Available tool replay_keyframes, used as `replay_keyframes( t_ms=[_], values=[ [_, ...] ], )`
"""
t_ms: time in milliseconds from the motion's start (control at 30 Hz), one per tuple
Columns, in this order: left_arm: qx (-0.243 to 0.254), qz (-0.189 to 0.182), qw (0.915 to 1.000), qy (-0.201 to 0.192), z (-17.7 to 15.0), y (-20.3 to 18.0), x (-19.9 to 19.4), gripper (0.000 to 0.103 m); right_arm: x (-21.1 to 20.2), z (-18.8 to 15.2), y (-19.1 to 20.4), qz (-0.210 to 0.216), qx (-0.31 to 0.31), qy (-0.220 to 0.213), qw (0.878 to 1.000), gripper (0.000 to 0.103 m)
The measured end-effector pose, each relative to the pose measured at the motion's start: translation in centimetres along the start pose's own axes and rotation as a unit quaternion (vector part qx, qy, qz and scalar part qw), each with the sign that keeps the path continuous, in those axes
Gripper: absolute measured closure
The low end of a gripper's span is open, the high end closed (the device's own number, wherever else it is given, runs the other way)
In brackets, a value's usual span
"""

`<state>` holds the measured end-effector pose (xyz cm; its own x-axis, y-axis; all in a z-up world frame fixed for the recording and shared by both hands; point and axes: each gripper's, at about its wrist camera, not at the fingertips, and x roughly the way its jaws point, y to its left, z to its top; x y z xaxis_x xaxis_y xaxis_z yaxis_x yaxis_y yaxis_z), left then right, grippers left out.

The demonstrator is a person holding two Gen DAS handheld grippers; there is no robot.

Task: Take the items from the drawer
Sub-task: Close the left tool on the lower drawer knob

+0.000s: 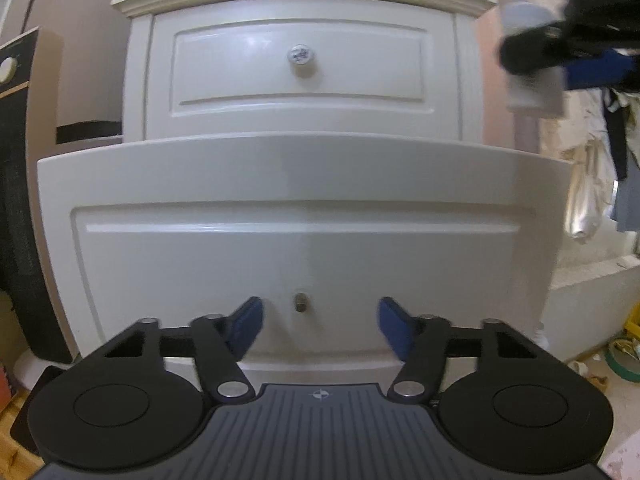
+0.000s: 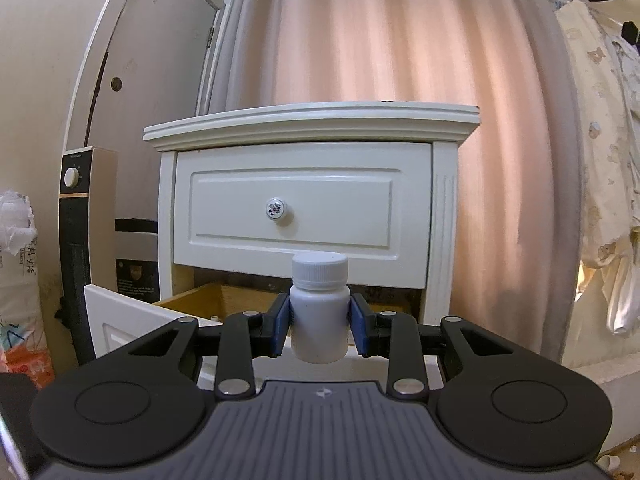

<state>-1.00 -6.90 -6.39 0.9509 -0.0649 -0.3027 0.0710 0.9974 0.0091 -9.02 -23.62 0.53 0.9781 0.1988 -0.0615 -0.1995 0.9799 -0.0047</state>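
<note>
White nightstand (image 2: 308, 128), pink curtain (image 2: 380, 40) (pleated), clutter

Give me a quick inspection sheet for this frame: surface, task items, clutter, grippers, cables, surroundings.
Surface: nightstand top, nothing seen on it.
Job's things: lower drawer pulled open, knob missing, bare screw; white bottle out of the drawer.
Clutter: tape roll and scraps on floor.
Grippers: left gripper open at the screw; right gripper shut on the bottle.
Cables: nothing seen.
Surroundings: curtain, heater, hanging clothes.
</note>
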Motion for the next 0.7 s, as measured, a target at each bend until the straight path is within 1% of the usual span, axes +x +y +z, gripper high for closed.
replay_keyframes(
  t_ms=[100,167,200,233,267,300,333,367,500,700],
  values=[
    [0.0,0.013,0.9999,-0.004,0.0,0.1,0.4,0.053,-0.3,-0.4,-0.1,0.002,-0.002,0.004,1.0,0.071],
    [0.004,0.021,0.9997,-0.009,-0.2,0.0,0.5,0.056,-0.4,-0.7,-0.1,0.007,-0.004,0.009,1.0,0.071],
    [0.007,0.022,0.9997,-0.011,-0.3,-0.1,0.4,0.063,-0.4,-0.9,0.0,0.01,-0.004,0.011,1.0,0.071],
    [0.008,0.024,0.9996,-0.01,-0.4,-0.2,0.4,0.074,-0.4,-1.0,0.0,0.013,-0.005,0.013,1.0,0.071],
    [0.004,0.024,0.9997,-0.009,-0.4,-0.1,0.4,0.081,-0.4,-1.1,0.0,0.014,-0.006,0.013,1.0,0.071],
    [0.0,0.024,0.9997,-0.007,-0.5,0.0,0.4,0.095,-0.4,-1.2,0.0,0.014,-0.007,0.014,1.0,0.071],
    [-0.003,0.024,0.9997,-0.007,-0.5,0.1,0.5,0.098,-0.4,-1.2,-0.1,0.015,-0.007,0.014,1.0,0.071],
    [-0.004,0.022,0.9997,-0.009,-0.5,0.2,0.6,0.1,-0.4,-1.3,-0.1,0.015,-0.007,0.015,1.0,0.071],
    [0.016,0.023,0.9995,-0.016,-0.7,0.3,1.0,0.1,-0.4,-1.4,-0.3,0.019,-0.008,0.018,1.0,0.071],
    [0.016,0.02,0.9995,-0.016,-0.6,0.2,1.3,0.1,-0.3,-1.5,-0.3,0.021,-0.008,0.019,1.0,0.071]
  ],
)
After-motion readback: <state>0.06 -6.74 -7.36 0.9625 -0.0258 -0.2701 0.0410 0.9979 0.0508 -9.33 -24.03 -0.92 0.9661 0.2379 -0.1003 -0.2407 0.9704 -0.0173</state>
